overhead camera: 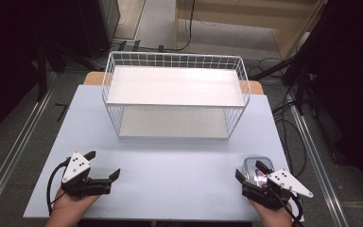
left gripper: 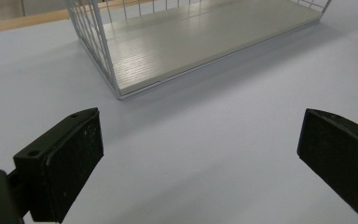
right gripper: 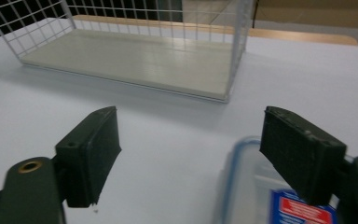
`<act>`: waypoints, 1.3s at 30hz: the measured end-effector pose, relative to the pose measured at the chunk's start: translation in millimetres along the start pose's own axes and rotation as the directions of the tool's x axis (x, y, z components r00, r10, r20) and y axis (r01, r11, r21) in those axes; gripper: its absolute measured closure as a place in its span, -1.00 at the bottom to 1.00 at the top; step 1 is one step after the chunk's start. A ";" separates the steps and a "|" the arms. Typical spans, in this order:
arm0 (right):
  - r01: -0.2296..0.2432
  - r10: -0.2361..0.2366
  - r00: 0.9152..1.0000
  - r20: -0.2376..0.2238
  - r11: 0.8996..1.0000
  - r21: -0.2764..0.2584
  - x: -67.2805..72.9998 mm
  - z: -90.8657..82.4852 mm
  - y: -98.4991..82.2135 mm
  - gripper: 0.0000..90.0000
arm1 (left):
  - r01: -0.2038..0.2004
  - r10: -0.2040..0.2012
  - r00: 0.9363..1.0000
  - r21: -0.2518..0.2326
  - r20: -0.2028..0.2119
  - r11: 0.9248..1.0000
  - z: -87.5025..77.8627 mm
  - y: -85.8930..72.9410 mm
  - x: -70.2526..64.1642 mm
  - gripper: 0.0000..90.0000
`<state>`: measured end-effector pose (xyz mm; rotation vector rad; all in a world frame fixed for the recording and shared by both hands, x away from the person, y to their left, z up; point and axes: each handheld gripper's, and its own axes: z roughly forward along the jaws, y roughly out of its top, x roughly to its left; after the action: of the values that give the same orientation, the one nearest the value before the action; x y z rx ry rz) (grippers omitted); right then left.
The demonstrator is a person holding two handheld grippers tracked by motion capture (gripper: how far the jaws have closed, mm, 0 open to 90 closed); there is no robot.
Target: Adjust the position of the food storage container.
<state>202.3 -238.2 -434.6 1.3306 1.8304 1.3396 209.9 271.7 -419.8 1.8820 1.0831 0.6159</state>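
Here I hold 2 grippers at the near edge of the pale blue table point(overhead camera: 170, 161). My left gripper point(overhead camera: 105, 164) rests at the near left, its jaws spread wide with bare table between them; in the left gripper view the 2 black pads point(left gripper: 70, 163) stand far apart and touch nothing. My right gripper point(overhead camera: 251, 170) sits at the near right, also open, though not at its widest. Just at it lies a clear plastic container point(overhead camera: 254, 170) with a blue-edged rim and a red and blue label inside or under its lid. In the right gripper view the container point(right gripper: 251, 186) lies low at the right, and the right-hand jaw stands over its rim, while the left-hand jaw is over bare table well clear of it. Whether that jaw touches the lid I cannot tell. The pads do not press on the container from both sides.

Farther off, at the middle of the table's far half, stands a white wire rack point(overhead camera: 175, 94) with 2 pale board shelves, 1 above the other. Its open front faces me, and both shelves are bare. The container is well apart from the rack, near and to the right of it. Cables trail on the floor to the right of the table.
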 end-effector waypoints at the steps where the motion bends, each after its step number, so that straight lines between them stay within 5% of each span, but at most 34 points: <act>1: -0.019 0.019 1.000 0.004 1.000 0.001 -4.3 -1.6 -0.5 -0.43 | -0.003 0.003 1.000 0.005 0.002 1.000 0.5 0.1 -0.1 -0.99; 6: -0.055 0.055 0.998 0.033 0.998 -0.008 -19.7 -11.0 -1.8 -0.22 | -0.003 0.003 1.000 0.012 0.011 1.000 4.7 -0.1 -1.6 -0.99; 12: -0.052 0.048 0.990 0.130 0.998 0.027 -46.1 -21.1 -10.1 0.09 | -0.017 0.017 1.000 0.011 0.018 1.000 6.8 2.1 -4.6 -0.99; 14: -0.066 0.059 0.985 0.163 0.997 0.037 -59.7 -26.9 -15.6 0.37 | -0.020 0.020 1.000 0.008 0.019 1.000 6.5 2.5 -5.1 -0.99; 19: -0.079 0.068 0.976 0.207 0.996 0.045 -71.7 -31.6 -21.3 0.73 | -0.018 0.017 1.000 0.008 0.020 1.000 10.4 3.2 -5.8 -0.99; 21: -0.088 0.073 0.966 0.249 0.995 0.051 -77.9 -33.5 -25.3 0.99 | -0.022 0.021 1.000 0.010 0.022 1.000 12.5 3.4 -6.8 -0.99; 24: -0.101 0.072 0.959 0.273 0.990 0.095 -82.8 -30.9 -32.0 1.00 | -0.027 0.027 0.999 0.008 0.030 1.000 13.9 4.0 -8.8 -1.00; 31: -0.104 0.065 0.969 0.237 0.982 0.156 -86.3 -24.7 -40.6 1.00 | -0.039 0.039 0.999 0.000 0.035 0.999 12.2 5.3 -10.7 -1.00; 39: -0.069 0.037 0.984 0.173 0.981 0.183 -73.2 -17.3 -39.8 1.00 | -0.031 0.031 0.999 -0.005 0.033 1.000 11.2 5.7 -9.6 -1.00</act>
<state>200.4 -313.3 -474.6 1.5502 1.8526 1.0628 215.9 257.1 -420.6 1.9015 1.0326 0.6027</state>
